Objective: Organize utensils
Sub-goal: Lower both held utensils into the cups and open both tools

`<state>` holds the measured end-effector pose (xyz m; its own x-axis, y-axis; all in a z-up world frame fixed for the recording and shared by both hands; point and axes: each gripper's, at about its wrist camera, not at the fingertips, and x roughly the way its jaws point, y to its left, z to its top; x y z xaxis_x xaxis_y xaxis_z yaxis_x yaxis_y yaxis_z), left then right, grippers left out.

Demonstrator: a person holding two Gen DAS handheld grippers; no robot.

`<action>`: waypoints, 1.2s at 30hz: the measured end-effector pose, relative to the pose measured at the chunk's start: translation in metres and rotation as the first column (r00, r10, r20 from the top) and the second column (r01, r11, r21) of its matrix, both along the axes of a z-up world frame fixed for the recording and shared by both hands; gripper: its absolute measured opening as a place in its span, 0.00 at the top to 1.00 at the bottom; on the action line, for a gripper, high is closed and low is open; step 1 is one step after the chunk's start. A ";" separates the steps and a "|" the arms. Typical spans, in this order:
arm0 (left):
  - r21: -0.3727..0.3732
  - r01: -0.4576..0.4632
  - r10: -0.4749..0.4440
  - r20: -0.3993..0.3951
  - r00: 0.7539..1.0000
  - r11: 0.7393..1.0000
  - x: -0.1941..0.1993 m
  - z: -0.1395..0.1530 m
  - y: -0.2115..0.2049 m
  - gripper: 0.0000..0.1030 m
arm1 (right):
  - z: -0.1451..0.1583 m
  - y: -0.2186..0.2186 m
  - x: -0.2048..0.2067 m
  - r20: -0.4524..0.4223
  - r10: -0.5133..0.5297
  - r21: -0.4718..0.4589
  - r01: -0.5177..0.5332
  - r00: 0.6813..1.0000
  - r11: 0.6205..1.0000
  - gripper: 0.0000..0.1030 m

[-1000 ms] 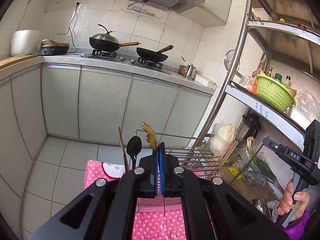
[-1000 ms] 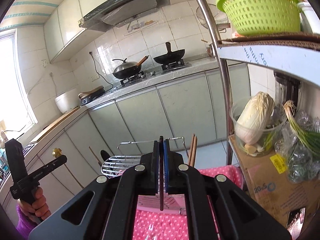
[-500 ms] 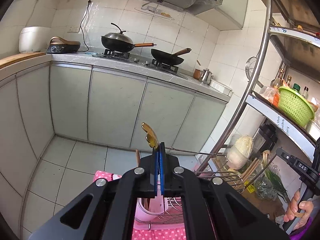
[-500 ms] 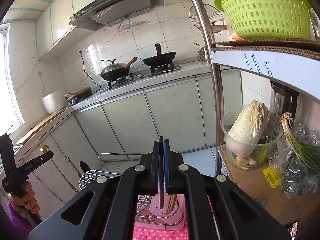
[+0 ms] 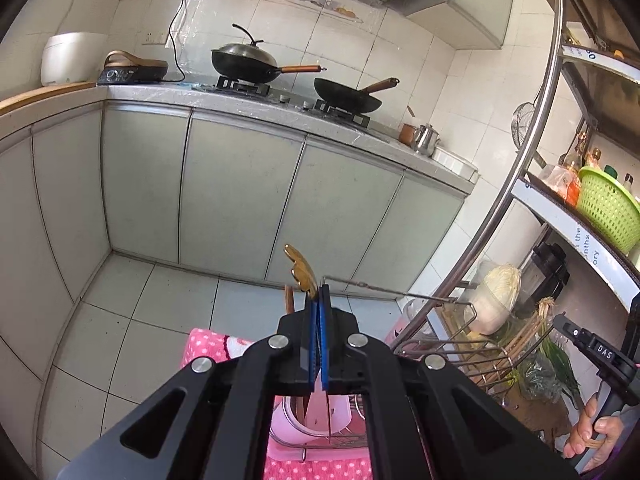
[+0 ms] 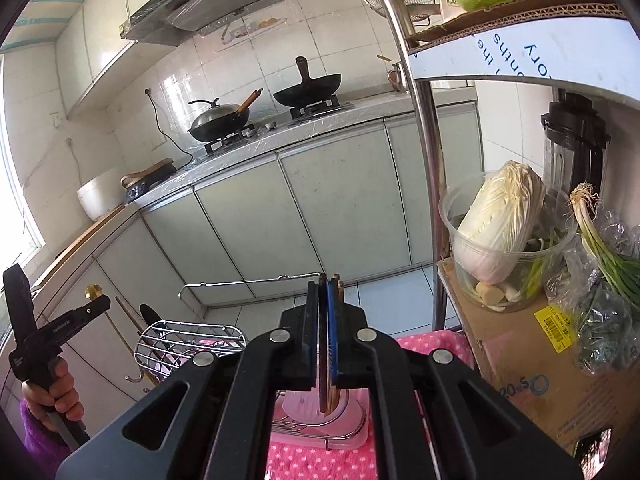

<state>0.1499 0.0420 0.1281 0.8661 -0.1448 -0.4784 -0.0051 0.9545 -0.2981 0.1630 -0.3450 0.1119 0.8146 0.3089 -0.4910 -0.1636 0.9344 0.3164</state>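
Note:
My left gripper (image 5: 319, 300) is shut on a gold-handled utensil (image 5: 299, 268); the handle sticks up past the pads and the thin lower end hangs over a pink holder (image 5: 320, 416). A brown stick (image 5: 289, 300) stands just left of it. My right gripper (image 6: 327, 292) is shut on a dark chopstick (image 6: 322, 364), whose lower end reaches into the pink holder (image 6: 308, 408). Paler chopsticks (image 6: 340, 282) stand beside it. The holder sits in a wire dish rack (image 5: 460, 344). The left gripper (image 6: 96, 308) also shows at the far left of the right wrist view.
The rack stands on a pink dotted cloth (image 6: 320, 460). A steel shelf post (image 6: 428, 160) rises close on the right, with a tub holding a cabbage (image 6: 500, 220), green onions (image 6: 600, 248) and a cardboard box (image 6: 520, 360) beside it. A wire basket (image 6: 188, 336) holds a black spoon (image 6: 148, 314). Grey cabinets (image 5: 240, 200) stand behind.
Both grippers have moved forward and down over the rack with their utensils still held. The pink holder now lies right beneath each gripper, and the chopstick's tip has entered it.

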 end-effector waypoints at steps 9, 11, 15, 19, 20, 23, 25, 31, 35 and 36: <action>0.075 -0.040 0.037 0.046 0.998 0.996 0.001 -0.007 -0.010 0.99 | -0.014 0.003 0.005 -0.030 0.004 -0.008 -0.004 1.000 1.000 0.95; 0.079 -0.035 0.033 0.020 0.999 0.996 0.005 -0.018 -0.013 0.99 | -0.021 0.002 0.007 -0.046 0.003 -0.008 -0.003 0.999 1.000 0.95; 0.053 -0.009 0.012 -0.058 0.998 0.999 0.010 -0.044 -0.015 0.99 | -0.032 0.001 0.008 -0.071 0.003 -0.004 -0.003 0.998 1.000 0.96; 0.076 0.011 -0.003 -0.104 0.995 0.997 0.011 -0.063 -0.023 0.99 | -0.044 -0.001 0.011 -0.098 0.004 0.003 -0.003 0.995 1.000 0.95; 0.075 0.011 -0.002 -0.121 0.993 0.997 0.013 -0.067 -0.023 0.99 | -0.047 -0.001 0.012 -0.105 0.003 0.006 -0.003 0.994 1.000 0.95; 0.062 0.024 -0.014 -0.160 0.987 0.998 0.018 -0.078 -0.024 0.99 | -0.053 -0.002 0.014 -0.118 0.001 0.010 0.000 0.993 1.000 0.95; 0.058 0.026 -0.016 -0.168 0.986 0.998 0.019 -0.080 -0.024 0.99 | -0.054 -0.002 0.014 -0.114 -0.001 0.004 0.002 0.993 1.000 0.95; 0.028 0.026 -0.020 -0.195 0.981 0.999 0.020 -0.080 -0.020 0.89 | -0.055 -0.006 0.019 -0.132 -0.011 0.018 0.014 0.991 1.000 0.95; 0.003 0.029 -0.028 -0.186 0.982 1.000 0.016 -0.076 -0.015 0.76 | -0.053 -0.011 0.021 -0.144 -0.022 0.033 0.027 0.989 0.999 0.84; 0.002 0.030 -0.029 -0.180 0.983 1.000 0.015 -0.075 -0.015 0.75 | -0.051 -0.012 0.019 -0.139 -0.025 0.032 0.030 0.990 0.999 0.79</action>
